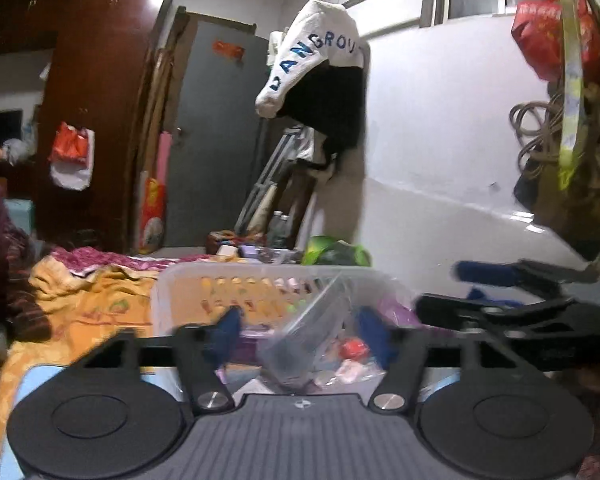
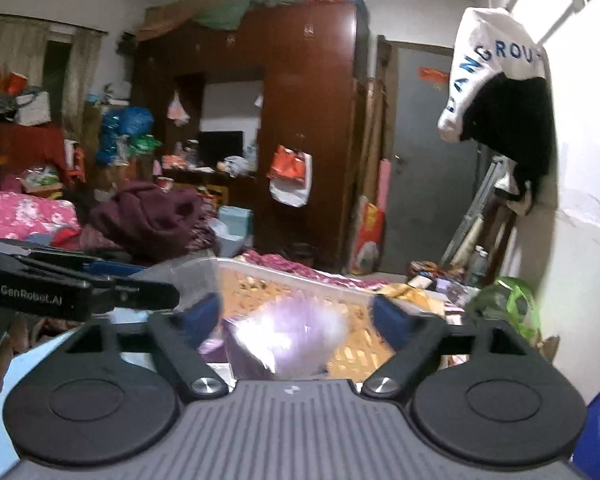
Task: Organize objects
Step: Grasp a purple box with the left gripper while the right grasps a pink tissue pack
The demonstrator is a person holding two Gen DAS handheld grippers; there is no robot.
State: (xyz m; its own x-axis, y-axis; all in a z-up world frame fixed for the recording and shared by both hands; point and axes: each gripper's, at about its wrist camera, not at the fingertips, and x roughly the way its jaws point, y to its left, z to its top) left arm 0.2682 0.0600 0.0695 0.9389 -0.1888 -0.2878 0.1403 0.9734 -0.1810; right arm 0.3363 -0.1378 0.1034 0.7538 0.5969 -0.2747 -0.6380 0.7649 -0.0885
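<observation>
A translucent plastic basket (image 1: 180,280) sits on the orange bedspread; it also shows in the right wrist view (image 2: 284,268). My left gripper (image 1: 300,330) is open over the basket, its blue pads either side of a clear plastic bag (image 1: 300,344) with small red and pink items inside. My right gripper (image 2: 296,314) is open above the basket, with a shiny purple-white plastic bag (image 2: 288,332) between its fingers, not pinched. The right gripper shows in the left wrist view (image 1: 500,288), the left one in the right wrist view (image 2: 80,292).
An orange patterned bedspread (image 1: 80,308) covers the bed. A dark maroon blanket pile (image 2: 152,220) lies beyond. A brown wardrobe (image 2: 308,120), grey door (image 2: 420,160) and white wall (image 1: 440,120) with hanging clothes stand behind. Green bag (image 2: 508,304) and clutter sit at the bed's far corner.
</observation>
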